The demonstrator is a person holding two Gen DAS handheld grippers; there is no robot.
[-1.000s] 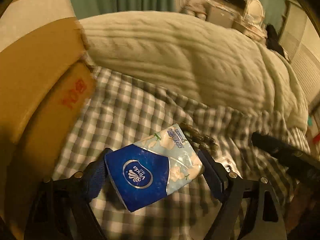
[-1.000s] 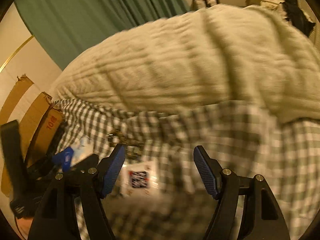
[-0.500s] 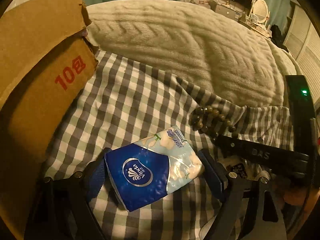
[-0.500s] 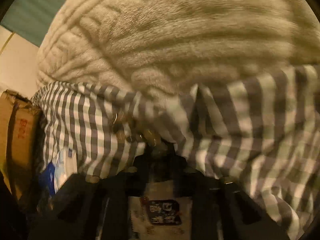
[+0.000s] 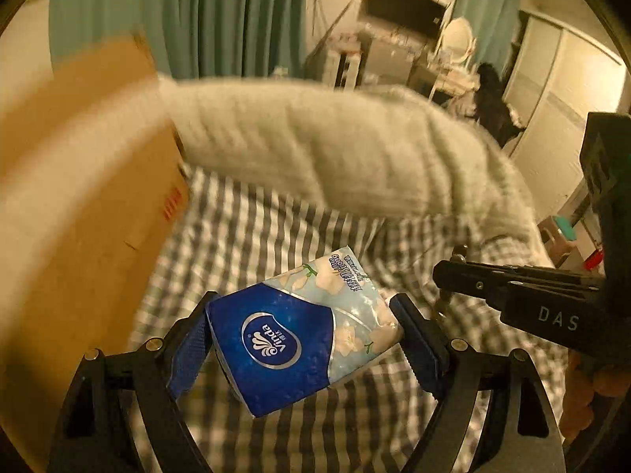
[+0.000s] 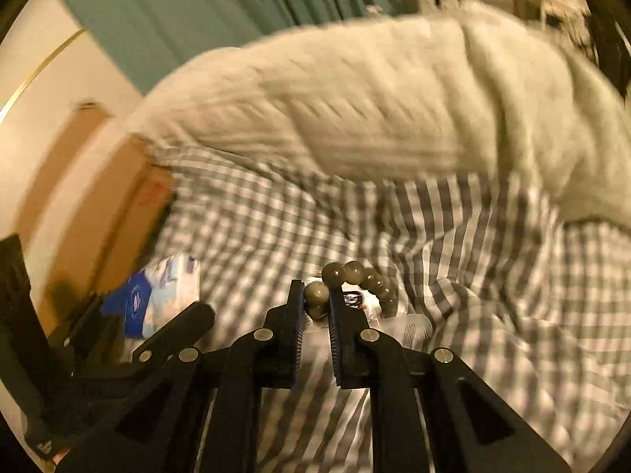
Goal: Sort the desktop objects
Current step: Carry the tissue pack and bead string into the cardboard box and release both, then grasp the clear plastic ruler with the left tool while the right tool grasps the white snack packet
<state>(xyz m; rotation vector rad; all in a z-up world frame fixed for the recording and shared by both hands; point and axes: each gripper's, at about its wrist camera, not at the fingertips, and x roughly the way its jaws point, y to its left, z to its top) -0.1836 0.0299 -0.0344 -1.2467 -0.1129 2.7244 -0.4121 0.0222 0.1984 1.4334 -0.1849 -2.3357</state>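
Left wrist view: a blue and pale floral tissue pack is held crosswise between the wide-set pads of the left gripper, pressed at both ends. Compared with a second ago, the checked bedsheet lies farther below and more of the room is seen, so the pack has been lifted clear of the bed. A cardboard box stands just to the left, likely the place for sorted things. The right gripper is seen from the side at the right edge, with something small hanging from its tip; what it is cannot be told here.

Right wrist view: the right gripper, open a second ago, has been closed almost fully on a string of grey-green beads. One bead is pinched between the pads, and the rest loops up and to the right. A small printed card lies behind the beads; whether it has been lifted too cannot be told. The tissue pack is seen small at the left, near the box.

Both things appear picked up, so carrying to the box would seem to come next.
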